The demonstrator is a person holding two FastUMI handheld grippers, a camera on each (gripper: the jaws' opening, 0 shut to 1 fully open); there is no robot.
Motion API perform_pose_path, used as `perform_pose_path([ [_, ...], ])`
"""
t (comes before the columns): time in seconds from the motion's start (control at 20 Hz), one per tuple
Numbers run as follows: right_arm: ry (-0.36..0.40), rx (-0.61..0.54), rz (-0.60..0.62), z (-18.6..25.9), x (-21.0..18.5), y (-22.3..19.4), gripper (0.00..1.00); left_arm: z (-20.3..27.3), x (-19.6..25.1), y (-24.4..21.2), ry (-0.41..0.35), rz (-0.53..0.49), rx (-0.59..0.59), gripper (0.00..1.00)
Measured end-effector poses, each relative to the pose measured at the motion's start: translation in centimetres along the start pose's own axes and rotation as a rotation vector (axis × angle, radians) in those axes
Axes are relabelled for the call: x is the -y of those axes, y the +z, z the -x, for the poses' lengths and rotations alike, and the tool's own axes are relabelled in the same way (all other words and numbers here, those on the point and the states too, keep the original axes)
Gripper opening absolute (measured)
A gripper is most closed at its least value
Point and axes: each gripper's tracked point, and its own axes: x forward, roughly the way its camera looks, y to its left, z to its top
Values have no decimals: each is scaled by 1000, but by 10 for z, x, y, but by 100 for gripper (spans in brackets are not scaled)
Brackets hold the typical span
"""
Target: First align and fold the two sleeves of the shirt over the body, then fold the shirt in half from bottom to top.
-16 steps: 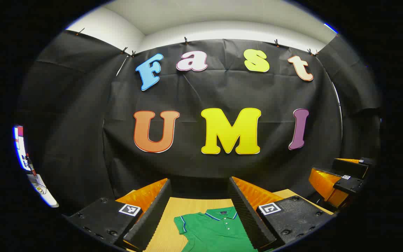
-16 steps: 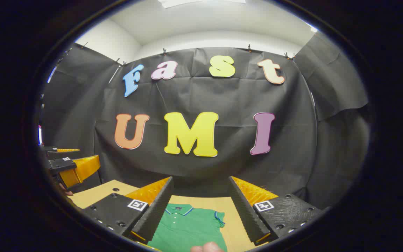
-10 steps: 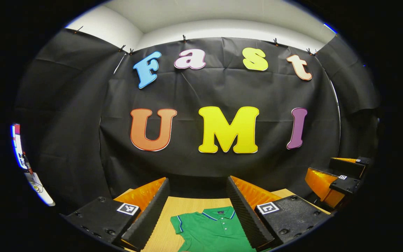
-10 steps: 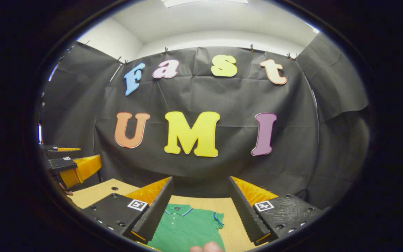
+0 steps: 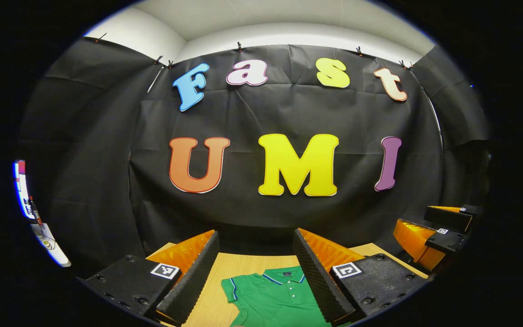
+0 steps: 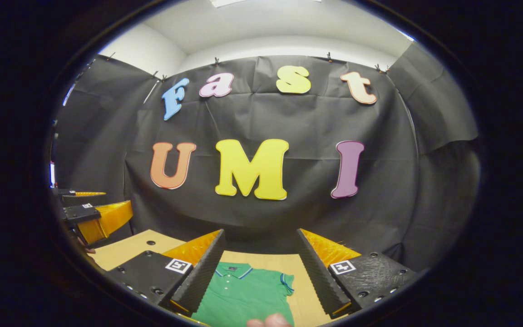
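A green polo shirt [image 5: 273,297] with a blue-trimmed collar lies flat on the wooden table [image 5: 225,272], collar toward the far wall. My left gripper [image 5: 256,240] hovers open above it, nothing between its fingers, and its view takes in the shirt's left sleeve. My right gripper [image 6: 259,240] is also open and held above the shirt [image 6: 241,295], with the right sleeve in sight. Each gripper appears at the edge of the other's view: the right gripper [image 5: 438,227] far right, the left gripper [image 6: 91,213] far left.
The black cloth wall stands close behind the table's far edge. Bare wood [image 6: 125,250] extends to the left of the shirt. A person's fingertip [image 6: 268,321] pokes in at the bottom of the right gripper view.
Both cameras tilted or drifted slightly, so the wall sits a little higher and the shirt shows a bit more. Both grippers stay open; the shirt has not moved.
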Motion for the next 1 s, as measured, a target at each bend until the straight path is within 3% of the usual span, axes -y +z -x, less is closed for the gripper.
perform_pose_path([
  [0.6,-7,-58,3,-10,23,-25,95,-8,15,-1,-5,-12,-1,100],
  [1.0,1,-170,30,-41,51,-80,95,-10,19,3,6,-35,10,100],
])
